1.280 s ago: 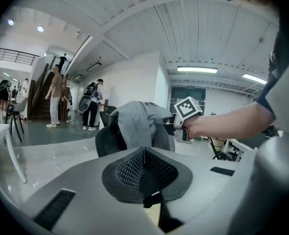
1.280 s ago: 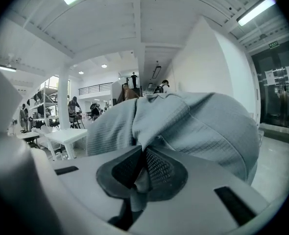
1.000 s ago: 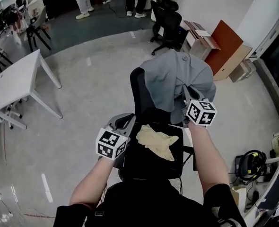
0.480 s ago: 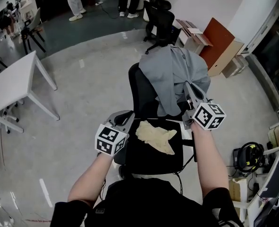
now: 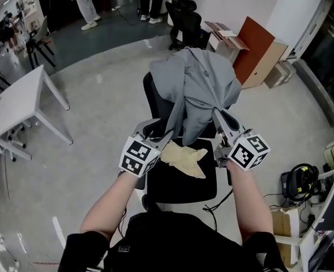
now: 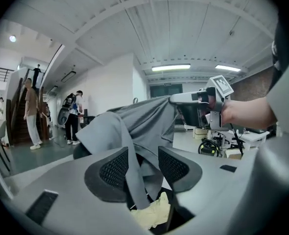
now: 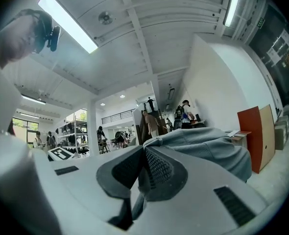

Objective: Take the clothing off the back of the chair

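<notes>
Cloth like this is soft, light and limp by my reading, so the grey garment (image 5: pixel 204 89) should slide off rather than lift as one piece. I would take it by bunched folds near the top of the backrest, not by a loose hem. In the head view it is draped over the back of the black chair (image 5: pixel 155 103) and hangs toward the seat, where a pale yellow cloth (image 5: pixel 184 158) lies. The right gripper (image 5: pixel 219 117) is at its lower right edge and the left gripper (image 5: pixel 164 137) at its lower left. In the left gripper view the jaws are opening, and a narrow grey strip hangs between the pads, unsqueezed as far as I can see. In the right gripper view the jaws are pressed together on a pinch of the fabric, which stretches away plain, matte and creased.
</notes>
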`<state>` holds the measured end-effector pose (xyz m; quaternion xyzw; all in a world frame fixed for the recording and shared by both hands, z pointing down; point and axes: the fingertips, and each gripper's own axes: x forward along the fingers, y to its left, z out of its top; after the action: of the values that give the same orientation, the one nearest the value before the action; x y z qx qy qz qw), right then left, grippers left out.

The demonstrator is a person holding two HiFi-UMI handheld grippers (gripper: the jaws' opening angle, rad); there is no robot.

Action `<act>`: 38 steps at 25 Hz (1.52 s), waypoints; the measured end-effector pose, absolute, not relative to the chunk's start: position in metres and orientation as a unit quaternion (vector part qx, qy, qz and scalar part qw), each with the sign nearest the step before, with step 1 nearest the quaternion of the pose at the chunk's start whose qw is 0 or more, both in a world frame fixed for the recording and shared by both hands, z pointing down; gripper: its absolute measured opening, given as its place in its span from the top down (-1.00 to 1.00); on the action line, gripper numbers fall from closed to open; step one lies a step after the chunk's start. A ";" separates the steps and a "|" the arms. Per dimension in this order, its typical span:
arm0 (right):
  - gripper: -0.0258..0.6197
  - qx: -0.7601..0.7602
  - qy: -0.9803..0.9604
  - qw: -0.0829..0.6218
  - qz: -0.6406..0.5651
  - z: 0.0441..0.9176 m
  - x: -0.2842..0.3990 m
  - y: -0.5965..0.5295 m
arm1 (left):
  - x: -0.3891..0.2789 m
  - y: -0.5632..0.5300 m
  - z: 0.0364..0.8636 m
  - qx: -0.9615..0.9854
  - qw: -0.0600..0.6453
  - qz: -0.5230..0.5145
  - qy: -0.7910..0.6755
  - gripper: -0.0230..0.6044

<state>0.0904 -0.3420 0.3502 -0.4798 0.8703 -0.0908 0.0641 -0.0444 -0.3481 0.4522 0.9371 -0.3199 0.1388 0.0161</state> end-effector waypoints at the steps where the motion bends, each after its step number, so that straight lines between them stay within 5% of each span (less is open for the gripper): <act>1: 0.85 -0.474 0.873 0.065 -0.089 0.350 0.093 -0.331 | -0.037 -0.343 0.450 0.937 0.008 0.142 -0.318 0.32; 4: 0.85 -0.461 0.881 0.066 -0.086 0.349 0.098 -0.302 | -0.015 -0.327 0.446 0.937 -0.016 0.157 -0.310 0.11; 14: 0.85 -0.417 0.906 0.044 -0.060 0.349 0.102 -0.208 | 0.044 -0.285 0.449 0.925 -0.094 0.229 -0.289 -0.14; 28: 0.85 -0.379 0.924 -0.008 -0.045 0.374 0.105 -0.125 | 0.115 -0.276 0.426 0.913 -0.190 0.225 -0.282 -0.19; 30: 0.84 -0.381 0.923 -0.006 -0.054 0.379 0.104 -0.125 | 0.117 -0.276 0.420 0.914 -0.198 0.212 -0.285 -0.02; 32: 0.84 -0.389 0.919 -0.004 -0.063 0.383 0.106 -0.129 | 0.115 -0.278 0.415 0.918 -0.186 0.191 -0.292 0.57; 34: 0.84 -0.395 0.916 -0.012 -0.067 0.389 0.108 -0.133 | 0.107 -0.282 0.411 0.922 -0.167 0.171 -0.305 0.85; 36: 0.82 -0.402 0.912 -0.034 -0.072 0.400 0.109 -0.140 | 0.095 -0.291 0.404 0.924 -0.145 0.147 -0.321 0.86; 38: 0.58 -0.405 0.910 -0.045 -0.082 0.411 0.111 -0.150 | 0.079 -0.305 0.397 0.923 -0.126 0.130 -0.340 0.87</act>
<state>0.1109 -0.1499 0.4112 -0.4047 0.9097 -0.0817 -0.0453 0.0793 -0.3048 0.3975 0.9228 -0.3399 0.1303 -0.1264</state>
